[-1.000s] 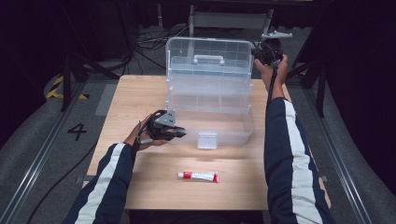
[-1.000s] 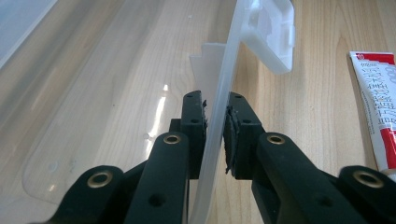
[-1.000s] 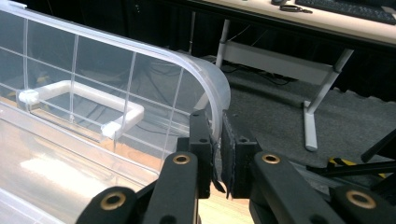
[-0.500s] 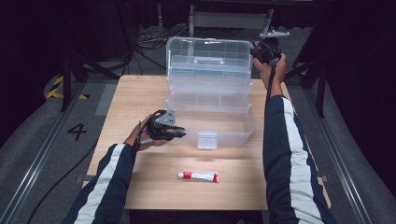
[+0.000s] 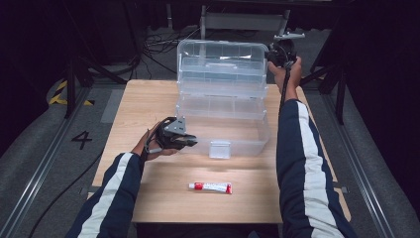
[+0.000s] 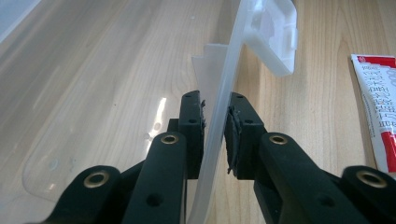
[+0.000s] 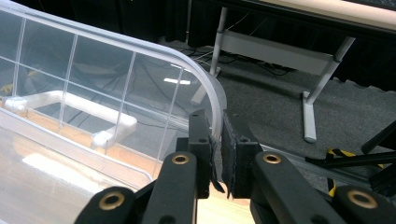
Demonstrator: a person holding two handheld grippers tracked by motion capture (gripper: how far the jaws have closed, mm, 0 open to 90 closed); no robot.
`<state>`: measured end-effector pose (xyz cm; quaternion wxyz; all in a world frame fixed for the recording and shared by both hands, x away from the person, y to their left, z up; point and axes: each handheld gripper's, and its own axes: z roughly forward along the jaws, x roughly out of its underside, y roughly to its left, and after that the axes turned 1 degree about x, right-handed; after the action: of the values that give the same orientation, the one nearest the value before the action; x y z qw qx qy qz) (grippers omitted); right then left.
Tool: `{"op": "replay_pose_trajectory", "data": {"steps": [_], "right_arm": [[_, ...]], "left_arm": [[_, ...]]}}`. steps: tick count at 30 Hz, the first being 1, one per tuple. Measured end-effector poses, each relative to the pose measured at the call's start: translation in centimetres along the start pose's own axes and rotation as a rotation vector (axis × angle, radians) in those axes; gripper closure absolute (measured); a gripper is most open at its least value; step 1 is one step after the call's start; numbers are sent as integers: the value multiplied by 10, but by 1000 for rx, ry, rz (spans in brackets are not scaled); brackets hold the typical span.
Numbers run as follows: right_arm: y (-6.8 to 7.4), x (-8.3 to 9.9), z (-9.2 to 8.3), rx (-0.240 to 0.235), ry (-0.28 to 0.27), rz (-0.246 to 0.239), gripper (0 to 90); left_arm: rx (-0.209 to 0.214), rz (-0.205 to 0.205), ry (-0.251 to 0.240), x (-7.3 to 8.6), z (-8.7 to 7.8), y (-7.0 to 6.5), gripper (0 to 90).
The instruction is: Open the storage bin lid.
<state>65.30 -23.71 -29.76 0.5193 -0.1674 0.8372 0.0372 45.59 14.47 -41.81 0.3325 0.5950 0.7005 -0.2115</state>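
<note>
A clear plastic organiser box (image 5: 223,131) stands open on the wooden table (image 5: 143,99), its lid (image 5: 220,62) raised upright at the back. My left gripper (image 5: 190,141) (image 6: 215,100) is shut on the box's thin front wall (image 6: 224,79), left of the white latch (image 5: 220,148) (image 6: 275,32). My right gripper (image 5: 271,53) (image 7: 215,119) is held high at the back right. It is shut on the rounded rim of the lid (image 7: 93,70) at its upper right corner. The lid's white handle (image 7: 70,105) shows through the clear plastic.
A red and white tube (image 5: 210,187) (image 6: 380,112) lies flat on the table in front of the box. Dark floor, cables and a grey metal table leg (image 7: 308,102) lie beyond the far edge. Both sleeved forearms reach in from below.
The right hand has edged slightly to the left with the lid corner in its jaws. The left hand and the tube have stayed put.
</note>
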Motion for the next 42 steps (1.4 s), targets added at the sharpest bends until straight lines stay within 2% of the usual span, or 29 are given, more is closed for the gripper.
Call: {"op": "replay_pose_trajectory", "data": {"steps": [16, 25, 34, 42], "right_arm": [[-4, 1, 8, -16, 20, -6, 827], [-10, 4, 16, -17, 55, -19, 818], [-9, 6, 21, -9, 56, -3, 818], [-12, 6, 24, -16, 91, 13, 812]], "left_arm": [[-5, 0, -3, 0, 0, 0, 782], [8, -3, -5, 1, -1, 1, 776], [10, -4, -6, 1, -1, 1, 778], [15, 7, -5, 1, -1, 1, 780]]}}
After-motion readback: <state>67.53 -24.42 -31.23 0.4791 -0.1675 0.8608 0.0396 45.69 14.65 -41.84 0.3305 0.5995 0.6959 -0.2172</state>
